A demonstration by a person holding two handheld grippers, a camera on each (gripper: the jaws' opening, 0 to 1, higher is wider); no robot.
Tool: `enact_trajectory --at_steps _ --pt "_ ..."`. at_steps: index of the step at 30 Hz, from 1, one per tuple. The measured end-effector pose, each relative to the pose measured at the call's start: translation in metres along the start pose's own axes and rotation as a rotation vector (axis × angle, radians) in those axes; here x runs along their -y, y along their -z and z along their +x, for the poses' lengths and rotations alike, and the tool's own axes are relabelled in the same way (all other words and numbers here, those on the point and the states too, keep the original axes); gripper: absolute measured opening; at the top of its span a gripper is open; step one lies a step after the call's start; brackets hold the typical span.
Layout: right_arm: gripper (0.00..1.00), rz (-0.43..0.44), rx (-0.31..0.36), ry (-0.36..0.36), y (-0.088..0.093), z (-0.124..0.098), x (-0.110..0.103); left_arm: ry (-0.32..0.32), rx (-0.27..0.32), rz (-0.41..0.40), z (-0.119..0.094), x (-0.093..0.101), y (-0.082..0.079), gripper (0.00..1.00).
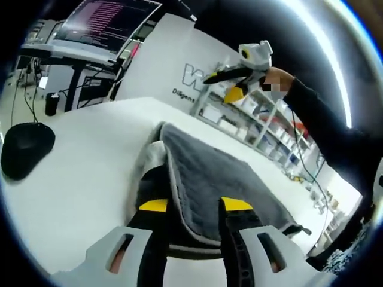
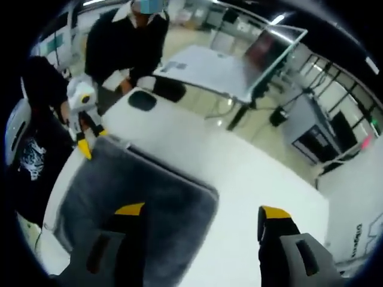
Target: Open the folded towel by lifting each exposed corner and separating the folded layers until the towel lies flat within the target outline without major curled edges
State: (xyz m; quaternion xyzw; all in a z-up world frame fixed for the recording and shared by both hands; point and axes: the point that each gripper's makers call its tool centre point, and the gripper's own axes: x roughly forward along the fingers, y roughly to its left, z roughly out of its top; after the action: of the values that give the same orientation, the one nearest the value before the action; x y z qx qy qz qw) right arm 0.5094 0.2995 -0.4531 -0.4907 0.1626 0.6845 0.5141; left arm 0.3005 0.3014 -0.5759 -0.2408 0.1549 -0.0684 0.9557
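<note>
I have the left gripper (image 1: 192, 209) low at the near edge of the grey towel (image 1: 209, 173), its jaws set either side of the light-trimmed hem at the bottom centre of the left gripper view, and I read them as pinching that edge. In the right gripper view the same left gripper (image 2: 84, 145) sits at the towel's (image 2: 131, 197) far corner, upper left of the frame. My right gripper (image 2: 200, 218) hangs above with jaws spread wide and nothing between them; in the left gripper view it (image 1: 230, 81) floats high at upper centre, well apart from the cloth.

The towel lies on the white bench (image 1: 78, 155), still folded, I think: a pale layer shows under the grey one along the left edge.

My worry is that the left jaws have taken both layers together, so a lift would drag the whole bundle instead of peeling it open. A fast pull could also curl the hem under. I cannot make out any target outline, so placement is a guess.

Around the bench: a dark round object (image 1: 27, 149) at left, a monitor (image 1: 111, 21) at upper left, shelving (image 1: 263, 122) behind, and a person in dark clothing (image 2: 125, 48) at the top of the right gripper view.
</note>
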Motion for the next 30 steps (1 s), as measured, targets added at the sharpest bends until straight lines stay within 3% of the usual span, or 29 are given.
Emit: enact_trajectory --at_steps 10,13,22,26,30 --pt "0.72 -0.125 -0.047 -0.057 0.002 0.016 -0.007 -0.006 -0.023 0.009 0.003 -0.001 0.008 0.26" --pt "0.67 -0.185 -0.098 -0.086 0.009 0.024 -0.008 -0.016 -0.015 -0.03 0.002 -0.005 0.007 0.25" --pt "0.6 -0.213 -0.122 -0.136 0.009 0.035 -0.004 -0.011 -0.004 -0.097 0.0 -0.001 0.006 0.23" --pt "0.55 -0.225 -0.162 -0.178 0.018 0.045 -0.009 0.046 0.006 -0.23 0.002 0.004 0.001 0.23" --pt "0.53 -0.231 -0.172 -0.194 0.019 0.055 -0.005 0.038 0.002 -0.212 0.002 0.003 0.005 0.18"
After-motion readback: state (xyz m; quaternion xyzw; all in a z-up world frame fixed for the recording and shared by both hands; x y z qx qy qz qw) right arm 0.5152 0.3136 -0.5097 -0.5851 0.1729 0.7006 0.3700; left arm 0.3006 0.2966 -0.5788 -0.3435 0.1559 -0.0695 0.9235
